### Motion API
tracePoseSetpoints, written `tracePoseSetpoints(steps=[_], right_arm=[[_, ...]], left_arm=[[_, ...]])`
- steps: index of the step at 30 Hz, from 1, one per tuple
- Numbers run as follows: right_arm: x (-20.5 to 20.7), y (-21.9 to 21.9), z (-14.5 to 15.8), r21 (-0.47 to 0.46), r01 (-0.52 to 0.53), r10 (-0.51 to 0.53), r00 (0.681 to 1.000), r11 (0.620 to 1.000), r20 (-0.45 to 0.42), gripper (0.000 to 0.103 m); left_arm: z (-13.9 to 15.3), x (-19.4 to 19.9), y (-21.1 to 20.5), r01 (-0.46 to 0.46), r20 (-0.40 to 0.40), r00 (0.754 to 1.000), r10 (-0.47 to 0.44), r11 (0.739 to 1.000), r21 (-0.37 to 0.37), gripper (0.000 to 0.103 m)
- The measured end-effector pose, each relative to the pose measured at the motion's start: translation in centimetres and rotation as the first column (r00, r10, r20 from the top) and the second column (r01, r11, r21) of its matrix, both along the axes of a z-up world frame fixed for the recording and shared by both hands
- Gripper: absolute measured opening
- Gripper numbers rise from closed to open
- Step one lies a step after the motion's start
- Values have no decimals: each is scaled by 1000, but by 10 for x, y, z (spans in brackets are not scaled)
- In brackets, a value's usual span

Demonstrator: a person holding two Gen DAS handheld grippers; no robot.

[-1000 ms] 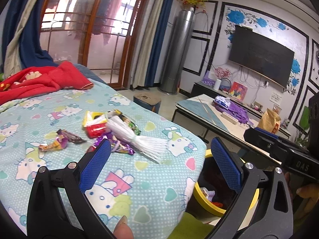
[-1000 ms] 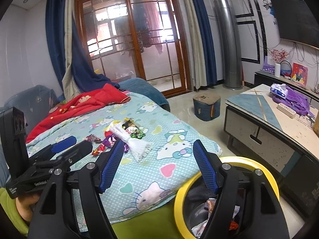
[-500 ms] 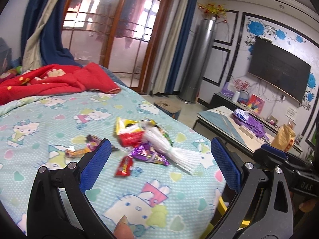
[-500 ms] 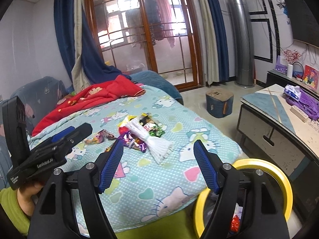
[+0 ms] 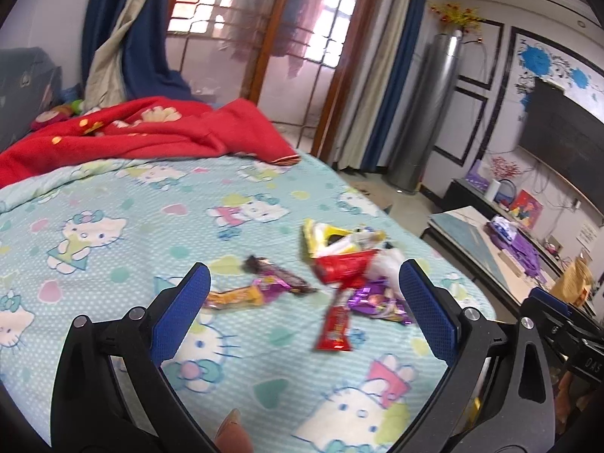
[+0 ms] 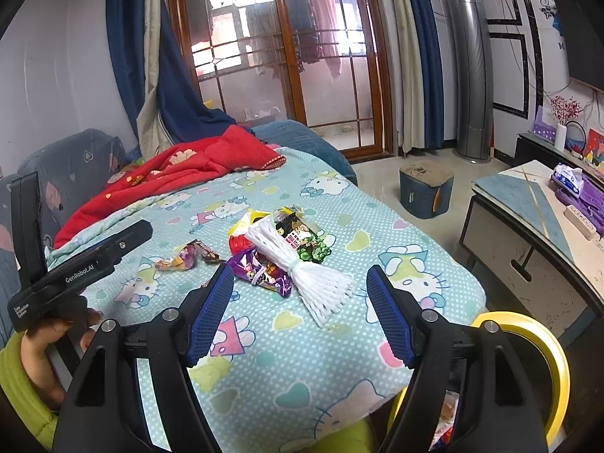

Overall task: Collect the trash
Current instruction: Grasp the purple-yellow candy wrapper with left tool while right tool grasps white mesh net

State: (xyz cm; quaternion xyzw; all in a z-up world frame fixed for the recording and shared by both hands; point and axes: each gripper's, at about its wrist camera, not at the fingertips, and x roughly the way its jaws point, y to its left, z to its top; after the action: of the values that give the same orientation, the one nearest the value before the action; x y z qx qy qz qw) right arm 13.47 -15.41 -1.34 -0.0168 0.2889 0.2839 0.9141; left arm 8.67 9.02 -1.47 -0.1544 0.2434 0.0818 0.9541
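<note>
Wrappers (image 6: 264, 264) lie clustered mid-bedspread (image 6: 339, 358) beside a white foam net sleeve (image 6: 302, 275); one red wrapper (image 5: 336, 324) sits nearest the left gripper (image 5: 304, 309). Both it and the right gripper (image 6: 298, 309) hover above the bed, jaws spread wide, gripping nothing. Yellow-rimmed bin (image 6: 543, 362) stands at the bed's edge.

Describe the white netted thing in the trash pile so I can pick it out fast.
Start at the cartoon-cat bedsheet and find the heap of snack wrappers near its middle. The white foam net sleeve lies slantwise across that heap. It alone is plain white mesh, cinched near the middle and fanning out at the lower end; everything around it is shiny printed foil.
</note>
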Motion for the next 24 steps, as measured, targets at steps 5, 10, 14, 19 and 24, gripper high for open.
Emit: tracePoseSetpoints(steps=[5, 10, 14, 19, 24], right_arm=[[14, 10, -7, -4, 7, -7, 1000, 1000, -10, 70], [32, 17, -17, -9, 22, -22, 999, 1000, -35, 70], [47, 24, -29, -25, 37, -38, 997, 999, -67, 70], [63, 27, -44, -51, 44, -50, 991, 998, -124, 70], [78, 31, -59, -52, 41, -50, 982, 998, -185, 70]], left_arm=[[-15, 11, 20, -2, -78, 997, 4, 1000, 20, 92], [-29, 26, 30, 18, -159, 987, -12, 999, 38, 92], [-42, 40, 32, 49, -218, 975, -38, 998, 45, 92], [-54, 51, 28, 82, -263, 962, -69, 996, 38, 87], [-64, 60, 27, 97, -303, 949, -84, 995, 27, 77]])
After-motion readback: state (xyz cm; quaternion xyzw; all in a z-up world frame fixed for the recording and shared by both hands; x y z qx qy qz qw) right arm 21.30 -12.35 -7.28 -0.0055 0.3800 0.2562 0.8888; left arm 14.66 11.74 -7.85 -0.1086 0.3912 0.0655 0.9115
